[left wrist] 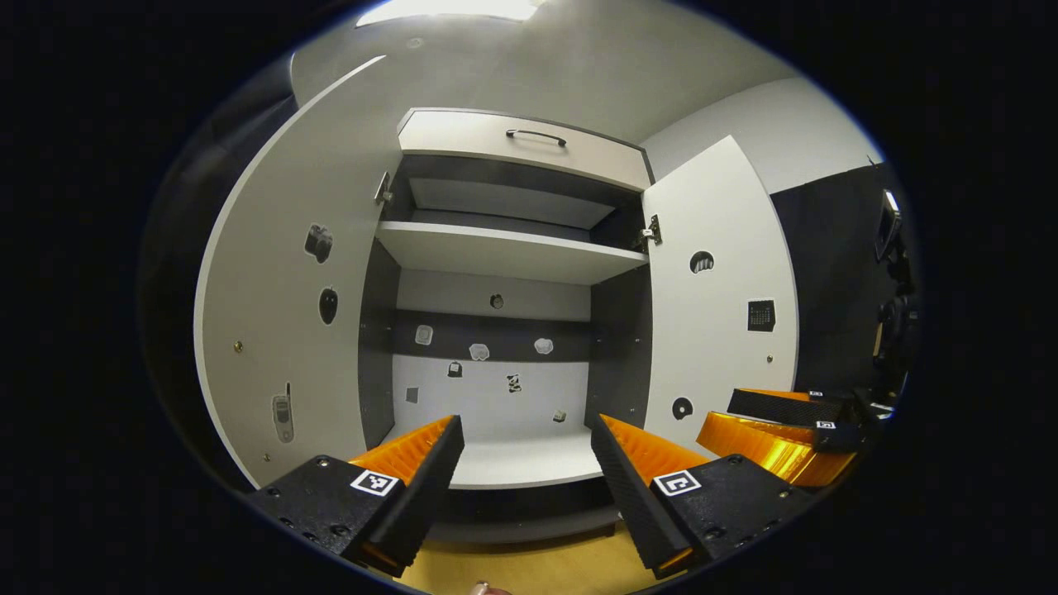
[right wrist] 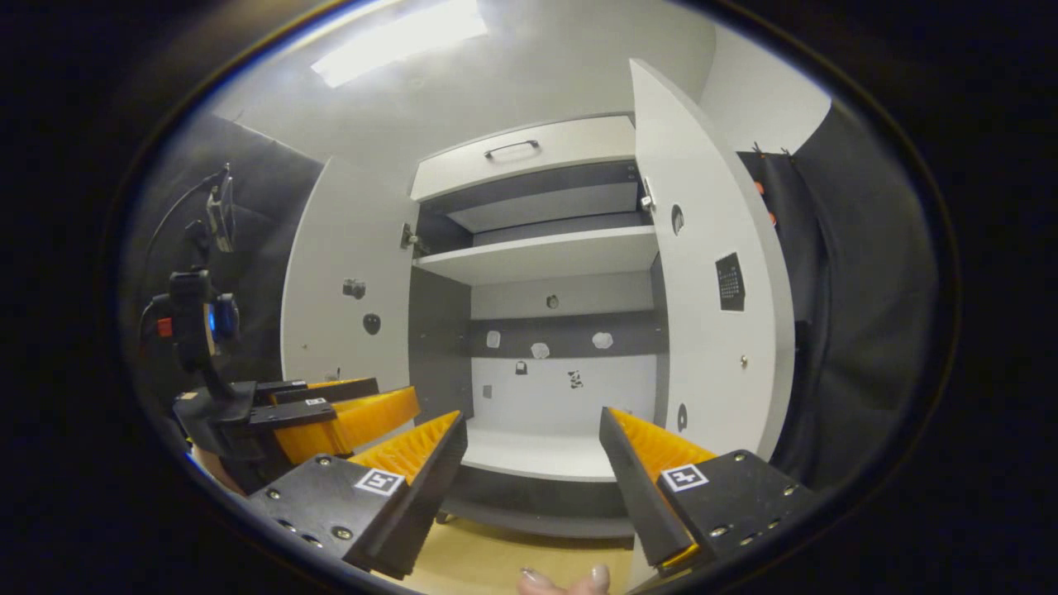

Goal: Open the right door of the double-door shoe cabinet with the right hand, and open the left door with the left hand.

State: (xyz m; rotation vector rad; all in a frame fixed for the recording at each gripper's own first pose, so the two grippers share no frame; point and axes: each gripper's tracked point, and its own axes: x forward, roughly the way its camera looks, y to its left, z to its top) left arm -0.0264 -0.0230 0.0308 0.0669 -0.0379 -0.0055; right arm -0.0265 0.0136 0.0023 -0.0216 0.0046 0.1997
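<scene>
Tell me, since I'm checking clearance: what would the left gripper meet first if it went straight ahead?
The left gripper is open and points between the two open doors into the cabinet. Its way looks free up to the back panel above the bottom shelf, though depth is unclear.

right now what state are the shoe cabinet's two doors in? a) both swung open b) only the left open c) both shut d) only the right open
a: the left door and the right door both stand swung outward, leaving the shelf and the cabinet's back panel exposed, while both grippers hang open in front, holding nothing.
</scene>
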